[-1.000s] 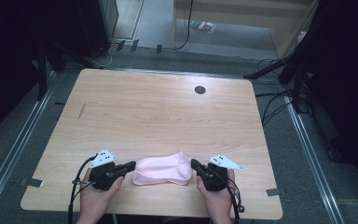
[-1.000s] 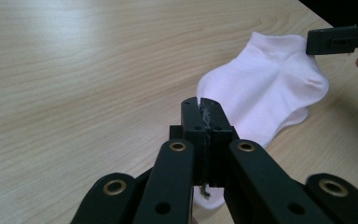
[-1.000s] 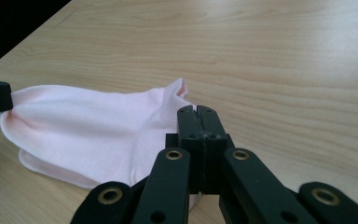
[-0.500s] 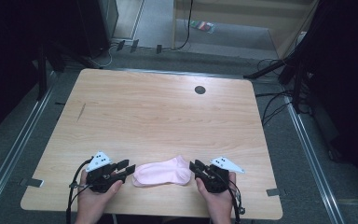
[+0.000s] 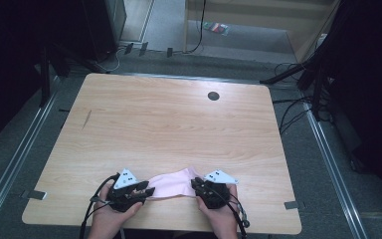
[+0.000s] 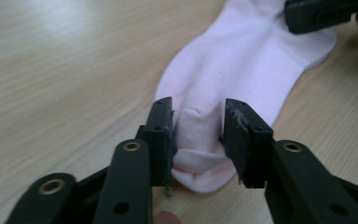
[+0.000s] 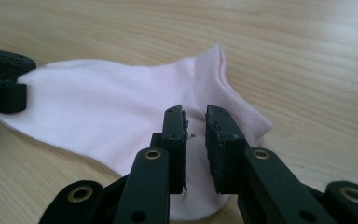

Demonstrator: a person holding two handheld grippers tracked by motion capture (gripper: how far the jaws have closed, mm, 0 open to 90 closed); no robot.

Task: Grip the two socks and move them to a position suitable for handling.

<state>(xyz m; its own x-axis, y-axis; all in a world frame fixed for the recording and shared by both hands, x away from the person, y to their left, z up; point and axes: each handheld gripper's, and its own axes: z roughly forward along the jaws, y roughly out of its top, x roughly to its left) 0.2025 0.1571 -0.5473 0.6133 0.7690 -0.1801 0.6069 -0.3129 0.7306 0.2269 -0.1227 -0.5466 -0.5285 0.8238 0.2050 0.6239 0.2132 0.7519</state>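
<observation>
- A pink sock [image 5: 171, 182] lies flat near the front edge of the wooden worktop [image 5: 169, 124], stretched between the two hands.
- The left tongs [image 6: 198, 128] are parted, with a raised fold at the sock's toe end sitting between the jaws; a gap shows on each side of the fold.
- The right tongs [image 7: 196, 123] stand over the sock's cuff end, jaws slightly apart with a narrow gap and no cloth pinched.
- A dark round hole [image 5: 213, 95] sits in the far part of the worktop.

Bare table [image 5: 169, 124] beyond the sock [image 5: 171, 183], dark grommet [image 5: 213, 95] far off
</observation>
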